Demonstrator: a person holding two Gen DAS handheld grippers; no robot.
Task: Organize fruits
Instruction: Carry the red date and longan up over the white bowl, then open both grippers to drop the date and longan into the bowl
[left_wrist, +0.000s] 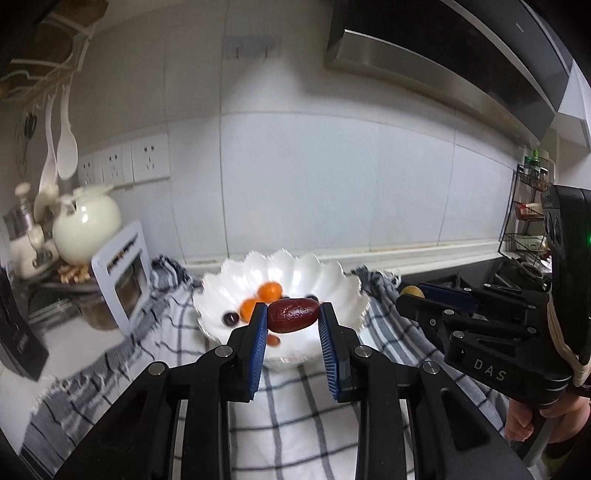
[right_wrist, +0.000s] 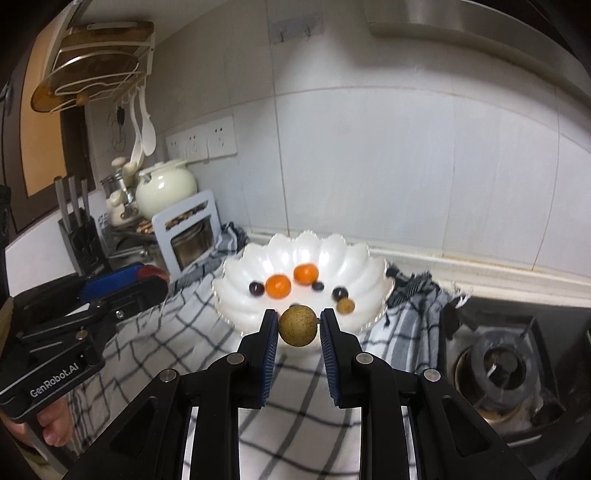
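Fingers of L gripper (left_wrist: 293, 315) clamp a dark red date (left_wrist: 293, 315); R gripper (right_wrist: 298, 325) pinches a tan longan (right_wrist: 297, 325). Both hang before the white bowl (right_wrist: 373, 266), 12 o'clock. Bowl holds 2 oranges, dark berries, 1 longan; these 2 not yet placed.

The bowl (right_wrist: 258, 266) looks like shiny white china with a wavy rim. The cloth (right_wrist: 177, 325) under it is soft woven fabric with frayed edges. The red fruit (left_wrist: 293, 314) has wrinkly, slightly shiny skin. The round brown fruit (right_wrist: 297, 325) looks rough and dull. The teapot (left_wrist: 86, 221) is smooth and glossy. The hood (left_wrist: 443, 70) is brushed metal.
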